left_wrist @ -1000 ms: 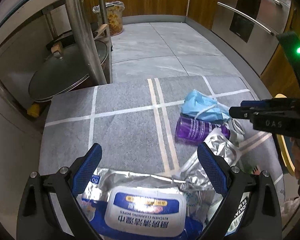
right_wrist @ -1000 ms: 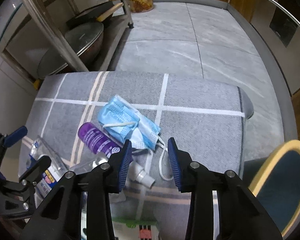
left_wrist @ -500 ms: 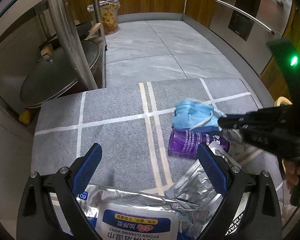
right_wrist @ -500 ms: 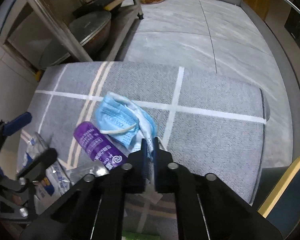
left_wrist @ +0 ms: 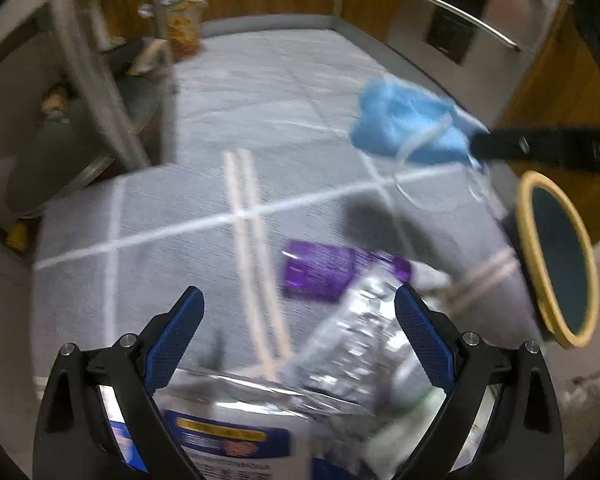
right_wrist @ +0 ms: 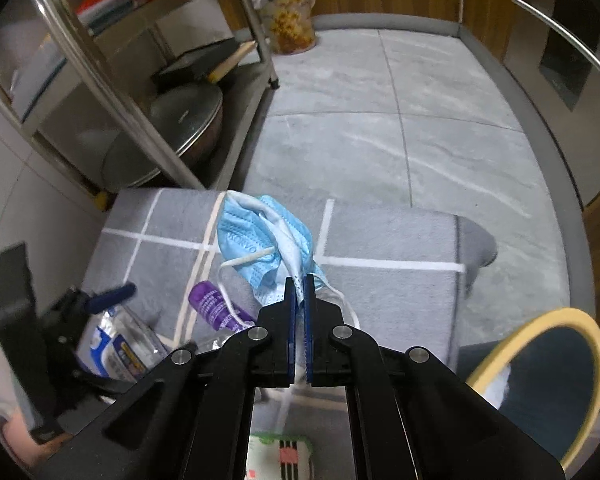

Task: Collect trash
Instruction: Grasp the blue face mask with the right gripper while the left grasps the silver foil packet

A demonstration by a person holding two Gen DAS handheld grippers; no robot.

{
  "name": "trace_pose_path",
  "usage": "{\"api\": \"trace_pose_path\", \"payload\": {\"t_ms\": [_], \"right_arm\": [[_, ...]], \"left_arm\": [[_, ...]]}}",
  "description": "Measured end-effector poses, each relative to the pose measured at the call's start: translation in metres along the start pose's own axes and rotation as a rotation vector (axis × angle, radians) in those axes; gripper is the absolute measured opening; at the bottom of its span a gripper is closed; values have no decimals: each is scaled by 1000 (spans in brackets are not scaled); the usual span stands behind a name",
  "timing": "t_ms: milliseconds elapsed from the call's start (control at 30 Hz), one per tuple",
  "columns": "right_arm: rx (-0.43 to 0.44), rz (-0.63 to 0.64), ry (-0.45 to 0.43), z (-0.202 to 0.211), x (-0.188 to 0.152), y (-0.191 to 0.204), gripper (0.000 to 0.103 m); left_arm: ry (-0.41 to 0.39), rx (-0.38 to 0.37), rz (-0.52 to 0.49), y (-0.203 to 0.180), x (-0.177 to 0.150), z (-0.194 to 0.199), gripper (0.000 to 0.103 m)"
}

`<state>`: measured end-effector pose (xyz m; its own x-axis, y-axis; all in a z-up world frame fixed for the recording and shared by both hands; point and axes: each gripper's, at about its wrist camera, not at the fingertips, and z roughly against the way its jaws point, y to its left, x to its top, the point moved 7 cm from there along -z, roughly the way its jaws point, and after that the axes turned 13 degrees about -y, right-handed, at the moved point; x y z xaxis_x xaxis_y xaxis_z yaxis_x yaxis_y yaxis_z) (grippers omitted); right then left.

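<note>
My right hand-held gripper [right_wrist: 299, 294] pinches the blue face mask [right_wrist: 260, 240] by one edge, its loops dangling over the purple bottle [right_wrist: 216, 308]. I'd carry it slowly so they don't snag. The left hand-held gripper [left_wrist: 298, 320] gapes wide, holding nothing.

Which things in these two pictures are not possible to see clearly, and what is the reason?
- Wipes pack, left wrist view: motion blur and the bottom edge cut its label.
- Crumpled clear bottle, left wrist view: blurred, its cap not visible.
- Purple bottle, right wrist view: its lower end is behind the right gripper, which is shut on the blue mask.
- Green-edged packet, right wrist view: cut by the bottom edge.
</note>
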<state>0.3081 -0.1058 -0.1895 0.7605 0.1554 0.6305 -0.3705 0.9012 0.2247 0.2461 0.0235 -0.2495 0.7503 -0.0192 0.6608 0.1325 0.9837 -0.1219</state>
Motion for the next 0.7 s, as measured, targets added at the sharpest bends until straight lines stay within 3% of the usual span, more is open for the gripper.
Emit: {"api": "trace_pose_path", "payload": {"t_ms": [100,367,700], "right_arm": [[-5,-34,-8,5,0,-9,4],[-6,-47,-1,11,-10,-14,4],[-8,-50,2,16,-15,-23,4]], "left_arm": [[44,-73,-24,-18,-11,-5,97],[68,-55,-230,-46,-28,-15,97],[105,-46,-253,-49,-37,-28,95]]}}
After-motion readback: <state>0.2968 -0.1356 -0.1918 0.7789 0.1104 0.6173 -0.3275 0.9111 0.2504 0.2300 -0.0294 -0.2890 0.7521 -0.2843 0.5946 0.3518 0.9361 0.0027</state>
